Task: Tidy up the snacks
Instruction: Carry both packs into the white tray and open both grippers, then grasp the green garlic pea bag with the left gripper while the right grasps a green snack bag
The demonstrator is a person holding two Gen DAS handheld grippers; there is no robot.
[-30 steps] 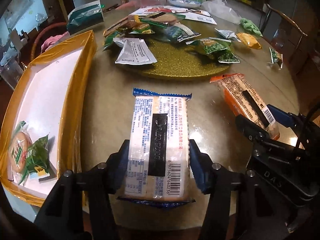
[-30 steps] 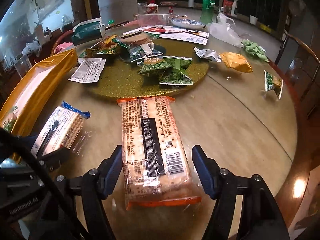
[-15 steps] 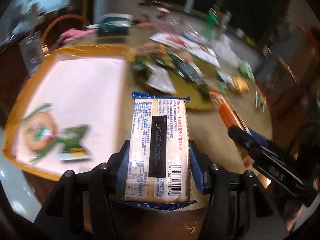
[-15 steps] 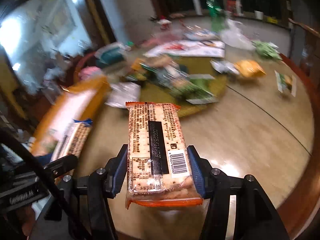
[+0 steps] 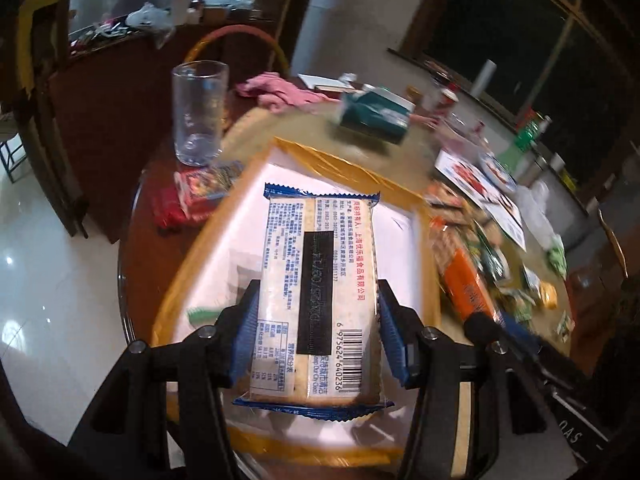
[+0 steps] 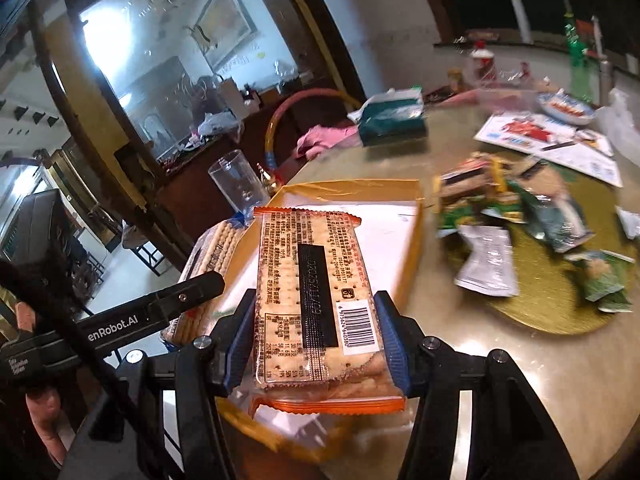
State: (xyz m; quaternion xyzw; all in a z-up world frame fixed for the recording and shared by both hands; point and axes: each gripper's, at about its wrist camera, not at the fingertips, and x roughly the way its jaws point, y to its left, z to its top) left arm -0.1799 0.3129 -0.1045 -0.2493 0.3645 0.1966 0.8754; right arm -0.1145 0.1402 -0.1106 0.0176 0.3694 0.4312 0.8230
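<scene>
My left gripper (image 5: 316, 332) is shut on a blue-edged cracker pack (image 5: 318, 292) and holds it above the gold-rimmed white tray (image 5: 320, 164). My right gripper (image 6: 314, 336) is shut on an orange-edged cracker pack (image 6: 316, 300), also over the tray (image 6: 360, 188). The orange pack shows to the right in the left wrist view (image 5: 464, 280). The blue pack shows to the left in the right wrist view (image 6: 212, 252). A small green snack (image 5: 200, 314) lies in the tray, mostly hidden.
A clear glass (image 5: 198, 112) and a red packet (image 5: 192, 196) stand left of the tray near the table edge. A teal tissue pack (image 6: 392, 116) lies beyond it. Several loose snack packs (image 6: 520, 220) lie on the gold turntable (image 6: 552, 304) to the right.
Both grippers closed on their cracker packs, lifted them off the table and swung left until both packs hang over the tray.
</scene>
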